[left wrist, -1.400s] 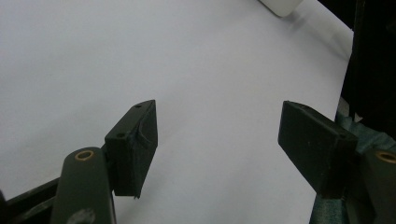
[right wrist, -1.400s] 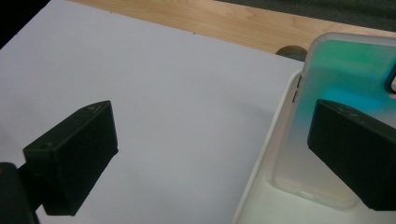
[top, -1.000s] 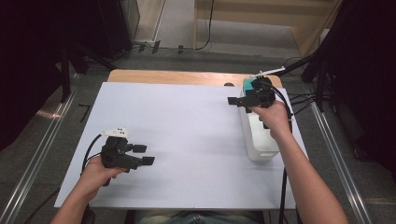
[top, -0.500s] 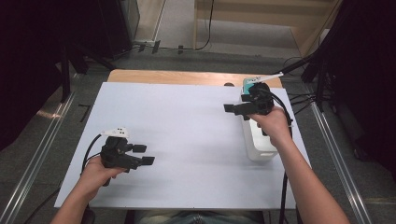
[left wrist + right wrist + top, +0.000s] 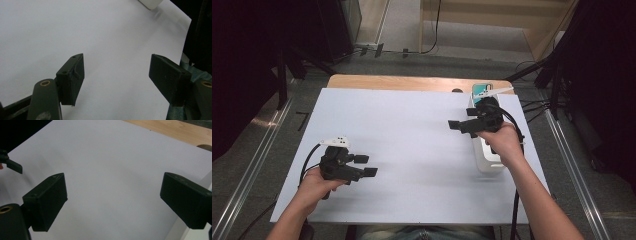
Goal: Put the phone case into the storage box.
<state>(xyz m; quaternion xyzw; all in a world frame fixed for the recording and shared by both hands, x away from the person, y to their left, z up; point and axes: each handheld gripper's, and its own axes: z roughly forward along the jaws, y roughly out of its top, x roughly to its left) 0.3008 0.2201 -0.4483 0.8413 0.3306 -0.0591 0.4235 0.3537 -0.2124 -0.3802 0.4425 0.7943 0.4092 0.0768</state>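
Observation:
My left gripper (image 5: pixel 366 165) rests low over the near left of the white board (image 5: pixel 412 150), open, jaws pointing right with nothing between them; in its own view the left gripper (image 5: pixel 116 75) frames bare board. My right gripper (image 5: pixel 462 118) is held above the far end of a long white box (image 5: pixel 488 159) at the board's right edge, jaws pointing left, open and empty. In the right gripper view, the right gripper (image 5: pixel 113 195) spans bare board, with the box's edge (image 5: pixel 200 233) by its right jaw.
A teal and white object (image 5: pixel 482 91) with a thin white stick stands at the box's far end. A wooden table strip (image 5: pixel 412 82) shows beyond the board. Cables trail right of the table. A jaw of the left gripper (image 5: pixel 12 166) shows far off.
My right gripper has moved toward the person along the white box and slightly left, jaws still open. The left gripper has stayed put.

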